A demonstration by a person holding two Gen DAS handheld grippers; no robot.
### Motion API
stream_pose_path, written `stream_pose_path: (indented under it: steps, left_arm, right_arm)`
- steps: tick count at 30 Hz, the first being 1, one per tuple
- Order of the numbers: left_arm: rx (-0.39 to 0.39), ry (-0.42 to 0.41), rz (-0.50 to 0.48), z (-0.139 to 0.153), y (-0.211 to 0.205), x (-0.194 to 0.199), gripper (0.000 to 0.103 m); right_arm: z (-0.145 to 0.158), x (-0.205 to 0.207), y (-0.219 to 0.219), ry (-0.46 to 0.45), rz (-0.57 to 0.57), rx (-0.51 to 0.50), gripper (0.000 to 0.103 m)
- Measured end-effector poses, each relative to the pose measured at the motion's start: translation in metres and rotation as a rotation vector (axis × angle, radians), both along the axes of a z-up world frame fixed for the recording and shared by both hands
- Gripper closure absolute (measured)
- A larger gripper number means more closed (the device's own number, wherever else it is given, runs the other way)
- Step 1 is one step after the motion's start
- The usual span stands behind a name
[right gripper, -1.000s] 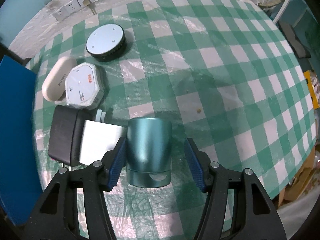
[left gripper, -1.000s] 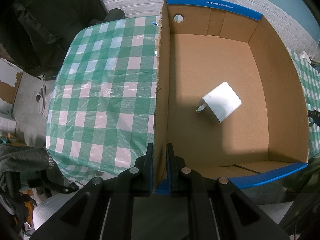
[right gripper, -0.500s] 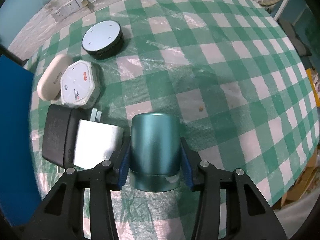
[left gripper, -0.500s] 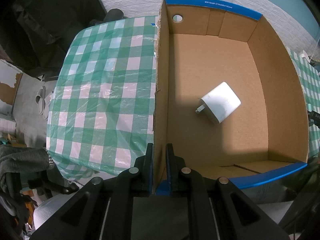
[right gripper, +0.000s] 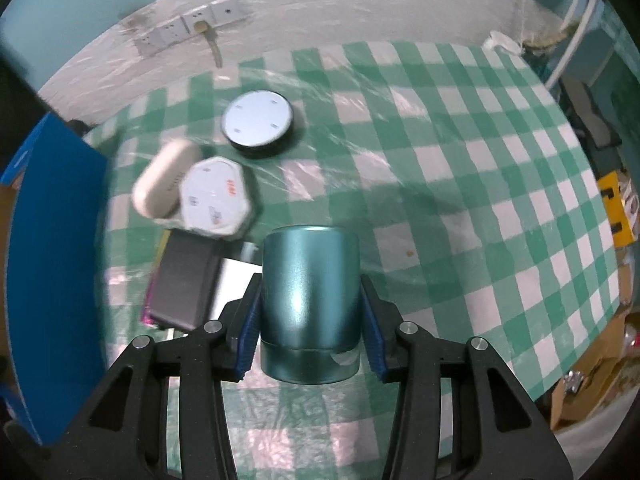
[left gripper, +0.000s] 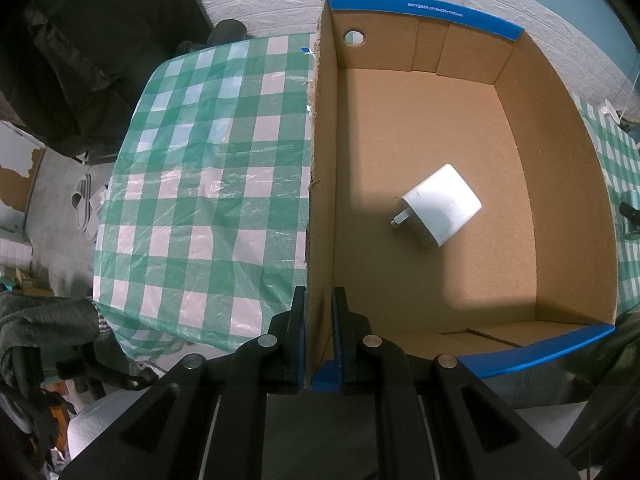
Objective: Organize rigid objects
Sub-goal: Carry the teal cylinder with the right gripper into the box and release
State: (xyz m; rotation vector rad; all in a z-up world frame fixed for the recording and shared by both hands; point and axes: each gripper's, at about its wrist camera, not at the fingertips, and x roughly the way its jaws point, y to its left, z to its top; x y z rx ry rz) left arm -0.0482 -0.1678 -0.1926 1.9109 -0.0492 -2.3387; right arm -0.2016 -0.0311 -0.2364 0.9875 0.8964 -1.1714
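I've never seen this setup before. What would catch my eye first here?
Probably the shiny teal cylinder, clamped between the right gripper pads above the green checked tablecloth. Next, the big cardboard box, whose wall the left gripper pinches, with one white charger lying on its floor.

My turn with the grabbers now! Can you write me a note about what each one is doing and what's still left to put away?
Left gripper: shut on the box wall, steadying it.
Right gripper: shut on the teal cup, lifted off the table.
Done: white charger lies in the box.
Left: put the cup in the box, then the round puck, the oval case, the white octagon, the black block and the white piece beside it.
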Motion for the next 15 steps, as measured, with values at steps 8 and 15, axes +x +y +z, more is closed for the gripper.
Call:
stream_pose_path:
  steps: [8,15]
  left_arm:
    - [0.017,0.005,0.008,0.001,-0.002,-0.002,0.094]
    - [0.023,0.007,0.01,0.002,-0.002,-0.002,0.094]
  right_arm:
    - [0.03,0.036,0.003,-0.018,0.086,-0.063,0.059]
    - [0.059,0.067,0.01,-0.035,0.168,-0.115,0.059]
